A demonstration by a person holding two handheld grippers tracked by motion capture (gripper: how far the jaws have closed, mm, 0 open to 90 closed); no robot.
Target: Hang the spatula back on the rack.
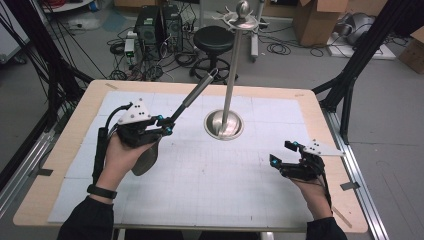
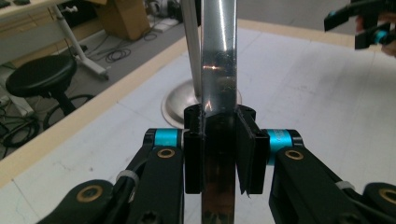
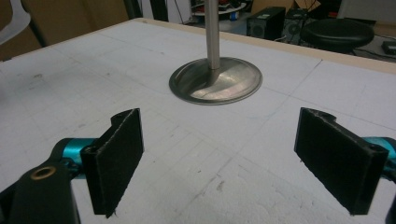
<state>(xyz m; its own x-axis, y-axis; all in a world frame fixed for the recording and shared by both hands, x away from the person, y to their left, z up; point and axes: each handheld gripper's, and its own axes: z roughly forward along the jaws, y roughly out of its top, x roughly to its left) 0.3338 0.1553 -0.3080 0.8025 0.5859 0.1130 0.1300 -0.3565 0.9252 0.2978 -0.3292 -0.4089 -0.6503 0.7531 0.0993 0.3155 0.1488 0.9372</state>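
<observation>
A long-handled metal utensil (image 1: 192,97) is lifted off the table and slants up toward the back, with its dark head (image 1: 146,160) hanging beside the person's left hand. My left gripper (image 1: 167,125) is shut on its shiny handle (image 2: 218,56), whose looped end nears the pole of a metal stand (image 1: 231,75). In the left gripper view the pads (image 2: 194,154) press on both sides of the handle. The stand's round base (image 1: 223,125) rests at the table's middle, with hooks at its top (image 1: 243,17). My right gripper (image 1: 281,152) hovers open at the right, jaws wide apart (image 3: 219,158), facing the base (image 3: 215,81).
A white gridded mat (image 1: 210,190) covers the wooden table (image 1: 65,150). Behind the table stand a black stool (image 1: 214,40), computer towers (image 1: 157,25) and loose cables on the floor. Cardboard boxes (image 1: 315,20) sit at the back right, and black frame legs (image 1: 350,80) flank the table.
</observation>
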